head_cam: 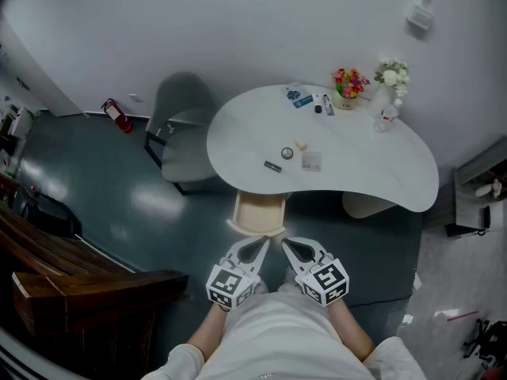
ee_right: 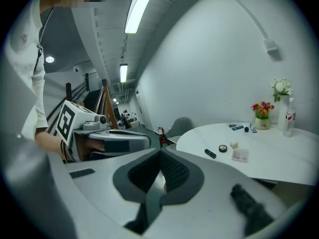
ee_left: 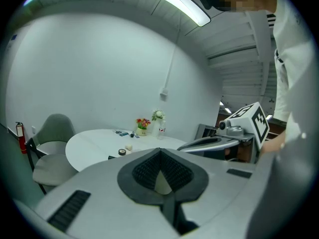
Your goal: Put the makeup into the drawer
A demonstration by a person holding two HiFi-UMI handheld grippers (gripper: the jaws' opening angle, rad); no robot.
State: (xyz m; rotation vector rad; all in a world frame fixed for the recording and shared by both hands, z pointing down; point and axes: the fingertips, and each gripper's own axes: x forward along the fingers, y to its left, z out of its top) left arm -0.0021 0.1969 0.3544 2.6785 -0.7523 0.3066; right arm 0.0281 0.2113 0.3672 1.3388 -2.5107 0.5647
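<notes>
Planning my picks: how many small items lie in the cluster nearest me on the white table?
4: a black tube leftmost, a round compact beside it, a cream piece just behind, and a flat palette rightmost. None look hidden.

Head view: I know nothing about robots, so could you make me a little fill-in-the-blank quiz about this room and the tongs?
1. The chair beside the white table is ___.
2. The fire extinguisher on the floor is ___.
3. The left tongs and the right tongs are both ___, holding nothing.
4. The black lipstick tube lies on the ___.

Missing words: grey; red; shut; table.
</notes>
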